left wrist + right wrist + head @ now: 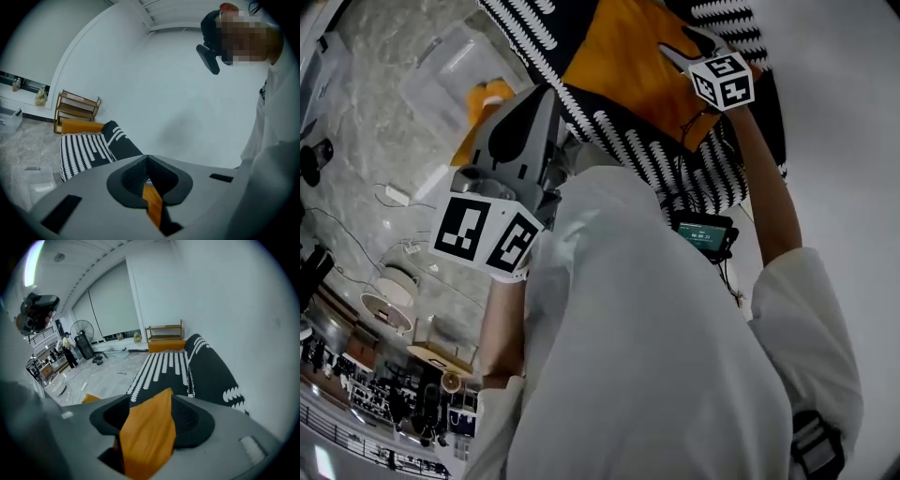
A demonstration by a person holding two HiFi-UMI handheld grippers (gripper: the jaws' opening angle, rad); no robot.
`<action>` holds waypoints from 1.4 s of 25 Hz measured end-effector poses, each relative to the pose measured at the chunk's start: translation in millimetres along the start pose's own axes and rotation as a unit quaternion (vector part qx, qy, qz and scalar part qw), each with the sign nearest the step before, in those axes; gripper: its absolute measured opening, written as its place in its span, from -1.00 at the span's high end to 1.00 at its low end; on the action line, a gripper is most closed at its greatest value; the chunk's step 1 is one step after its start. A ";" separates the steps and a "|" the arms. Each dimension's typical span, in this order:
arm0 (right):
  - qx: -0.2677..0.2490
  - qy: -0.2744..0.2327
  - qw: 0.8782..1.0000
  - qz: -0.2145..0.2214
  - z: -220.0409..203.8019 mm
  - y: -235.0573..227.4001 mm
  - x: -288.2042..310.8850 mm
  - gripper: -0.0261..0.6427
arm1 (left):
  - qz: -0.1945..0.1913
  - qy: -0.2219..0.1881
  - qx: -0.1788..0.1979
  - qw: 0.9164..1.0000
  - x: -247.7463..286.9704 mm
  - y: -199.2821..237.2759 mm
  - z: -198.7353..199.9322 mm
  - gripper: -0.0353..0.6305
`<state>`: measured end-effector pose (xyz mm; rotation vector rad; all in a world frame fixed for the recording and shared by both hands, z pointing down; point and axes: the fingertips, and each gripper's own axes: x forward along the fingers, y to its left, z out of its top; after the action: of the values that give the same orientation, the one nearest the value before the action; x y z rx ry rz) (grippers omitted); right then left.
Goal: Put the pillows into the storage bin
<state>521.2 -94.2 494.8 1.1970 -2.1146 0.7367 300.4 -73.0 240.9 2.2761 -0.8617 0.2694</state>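
Seemingly two orange pillows (pixel 628 66), one sofa (pixel 675 173)

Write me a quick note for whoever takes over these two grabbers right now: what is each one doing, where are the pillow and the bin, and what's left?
Left gripper: shut on a thin fold of the orange pillow.
Right gripper: jaws apart; pillow fabric stands between them but does not look clamped.
Pillow: over the striped sofa, not in the bin.
Clear storage bin: on the floor beside the sofa; its contents are hard to make out.
Done: one side of the pillow is gripped.
Left: probably close the right gripper on it, carry it to the bin and drop it in.
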 end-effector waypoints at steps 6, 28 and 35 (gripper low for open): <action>0.008 0.108 0.994 -0.020 -117.2 -57.7 77.1 -0.15 | -0.001 0.034 0.003 0.999 37.3 10.1 -46.7 0.87; -0.022 0.287 0.951 -0.109 -227.8 -101.4 75.8 0.87 | 0.017 0.048 -0.035 0.998 21.7 -27.3 -93.9 0.87; 0.034 0.237 0.967 -0.081 -212.8 -70.0 43.5 0.87 | 0.014 0.020 -0.040 0.999 3.2 -18.7 -86.9 0.87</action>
<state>611.9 1.5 681.0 1.0833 -1.5905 0.9207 318.7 -6.8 297.4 2.1796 -0.8693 0.2863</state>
